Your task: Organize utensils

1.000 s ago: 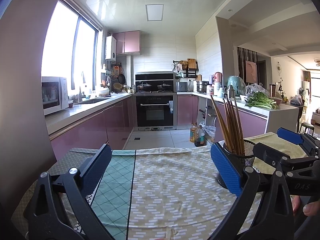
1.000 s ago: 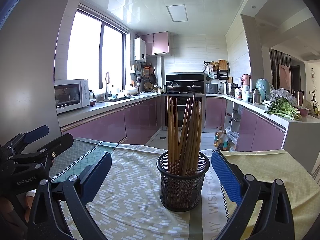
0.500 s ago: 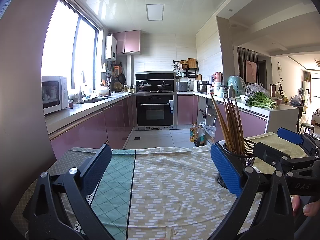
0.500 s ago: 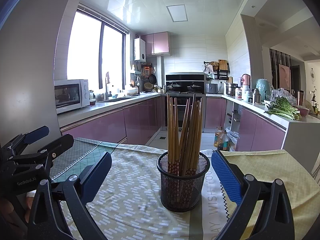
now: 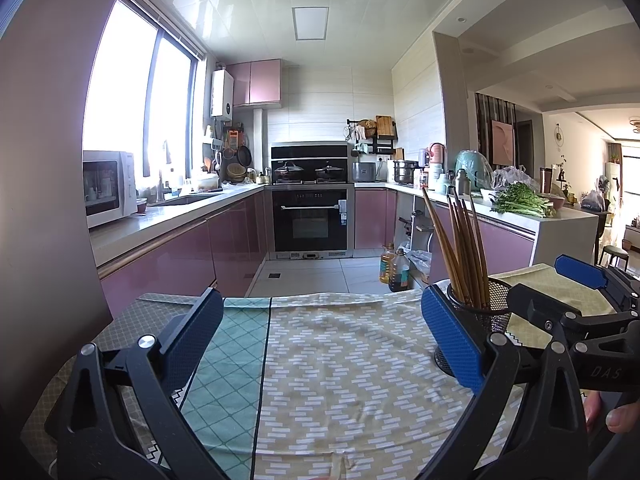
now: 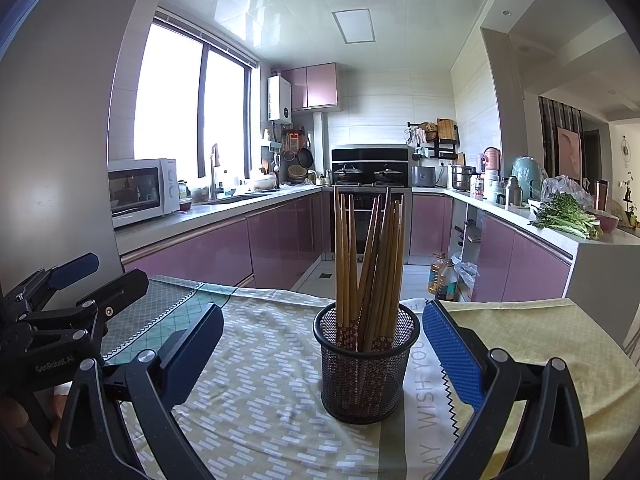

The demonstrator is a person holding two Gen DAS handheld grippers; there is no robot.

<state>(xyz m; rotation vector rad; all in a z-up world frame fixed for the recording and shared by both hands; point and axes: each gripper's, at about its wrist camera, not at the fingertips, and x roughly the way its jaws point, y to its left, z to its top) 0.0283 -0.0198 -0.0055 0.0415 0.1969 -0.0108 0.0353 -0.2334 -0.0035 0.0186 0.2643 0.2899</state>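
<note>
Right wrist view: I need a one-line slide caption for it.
Open right gripper faces a black mesh holder of upright wooden chopsticks on a patterned tablecloth.

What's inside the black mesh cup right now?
The mesh cup holds a bundle of wooden chopsticks standing on end, leaning against each other. Their lower ends show dimly through the mesh; the cup's bottom is hidden, so smaller items can't be ruled out.

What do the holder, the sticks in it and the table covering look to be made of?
Holder: black metal wire mesh, likely; you can see through its fine grid. Chopsticks: probably wood or bamboo, a matte tan, with floral-patterned lower ends. Tablecloth: printed woven fabric; it wrinkles softly.
</note>
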